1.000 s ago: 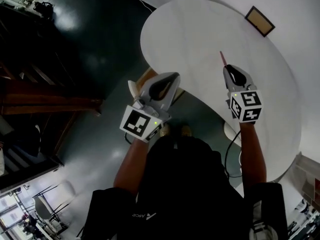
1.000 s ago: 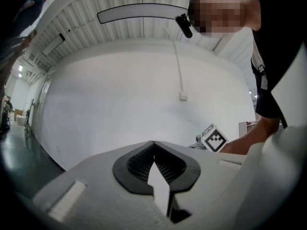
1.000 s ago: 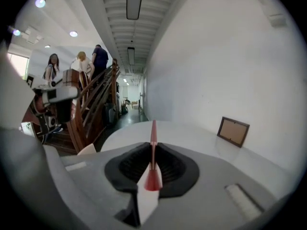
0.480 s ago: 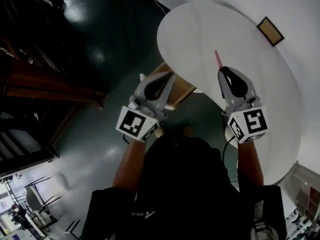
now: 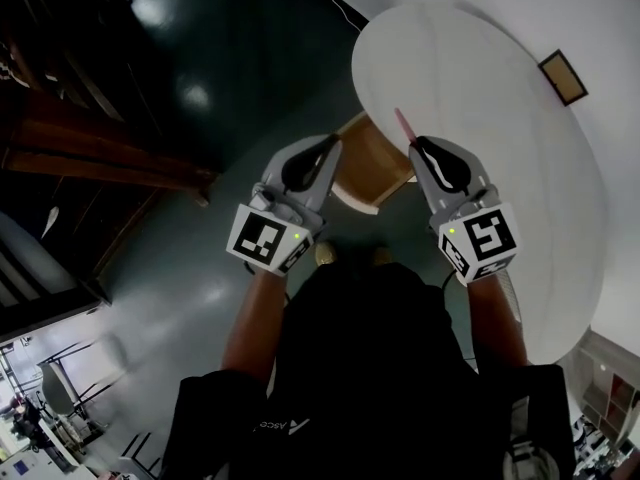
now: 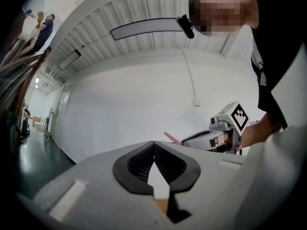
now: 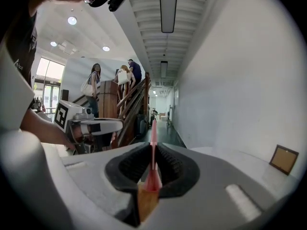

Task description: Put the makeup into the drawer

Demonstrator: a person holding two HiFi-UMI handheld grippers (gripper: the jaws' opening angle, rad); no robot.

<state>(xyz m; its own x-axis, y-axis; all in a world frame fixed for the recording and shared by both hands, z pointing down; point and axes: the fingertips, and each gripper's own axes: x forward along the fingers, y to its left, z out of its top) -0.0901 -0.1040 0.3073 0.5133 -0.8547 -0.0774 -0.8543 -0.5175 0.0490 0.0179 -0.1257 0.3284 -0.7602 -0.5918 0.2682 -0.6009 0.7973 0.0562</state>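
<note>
A thin pink makeup stick [image 5: 404, 124] juts forward out of my right gripper [image 5: 415, 146], which is shut on it. In the right gripper view the pink stick [image 7: 153, 131] runs straight up between the black pads of the right gripper [image 7: 153, 146]. My left gripper [image 5: 328, 146] is shut and holds nothing; the left gripper [image 6: 154, 143] shows its pads meeting at the tip. Between and below the two grippers sits a tan wooden box [image 5: 368, 163], maybe the drawer, at the rim of the white round table [image 5: 500, 138].
A small brown framed square [image 5: 563, 76] lies on the far side of the table. Dark floor [image 5: 200, 88] spreads to the left, with a dark wooden staircase [image 5: 90, 158] beyond. Several people [image 7: 124, 78] stand by the stairs in the right gripper view.
Both grippers have travelled together across the room, the right one rising a little with the pink stick. The tan wooden box has come into view between them, and the table has shifted right.
</note>
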